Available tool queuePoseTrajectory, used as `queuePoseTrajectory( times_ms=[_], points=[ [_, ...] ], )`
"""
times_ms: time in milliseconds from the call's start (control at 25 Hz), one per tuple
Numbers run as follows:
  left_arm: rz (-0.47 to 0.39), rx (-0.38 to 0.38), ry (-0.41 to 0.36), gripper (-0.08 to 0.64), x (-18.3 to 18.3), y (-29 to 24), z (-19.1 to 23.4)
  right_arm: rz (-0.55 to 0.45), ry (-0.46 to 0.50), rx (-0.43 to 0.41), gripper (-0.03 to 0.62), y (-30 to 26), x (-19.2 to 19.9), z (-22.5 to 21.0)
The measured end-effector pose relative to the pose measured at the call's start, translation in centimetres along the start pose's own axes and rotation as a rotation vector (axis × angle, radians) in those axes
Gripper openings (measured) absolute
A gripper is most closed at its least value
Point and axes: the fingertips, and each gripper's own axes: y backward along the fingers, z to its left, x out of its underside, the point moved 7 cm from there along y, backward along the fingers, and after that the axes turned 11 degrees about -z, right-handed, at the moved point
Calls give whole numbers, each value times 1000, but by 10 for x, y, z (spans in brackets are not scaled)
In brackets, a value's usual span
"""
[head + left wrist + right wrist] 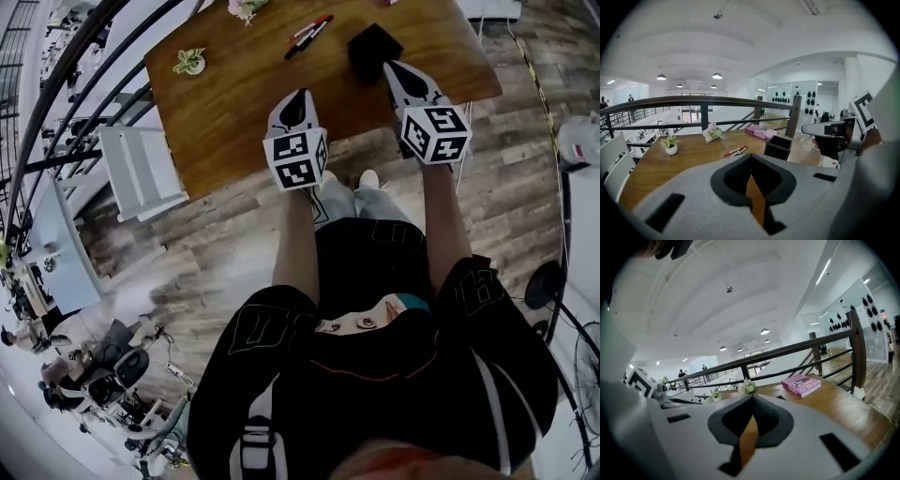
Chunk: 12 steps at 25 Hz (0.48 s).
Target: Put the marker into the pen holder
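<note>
Head view shows us two markers (307, 36) lying side by side on the wooden table (234, 112), just left of the black pen holder (373, 49) and not touching it. We hold the left gripper (298, 99) above the table's near part, its jaws together with nothing between them. Our right gripper (394, 67) hovers at the pen holder's near right corner, jaws likewise closed and empty. A small potted plant (190, 62) stands towards the table's left edge. A pink book (804, 384) lies by the railing (787, 350).
</note>
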Motion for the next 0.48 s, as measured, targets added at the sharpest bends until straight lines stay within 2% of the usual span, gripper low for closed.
queuePoseTrajectory(
  times_ms=[480],
  points=[
    [54, -17, 65, 8, 23, -12, 25, 81, 20, -62, 6, -36, 20, 22]
  ],
)
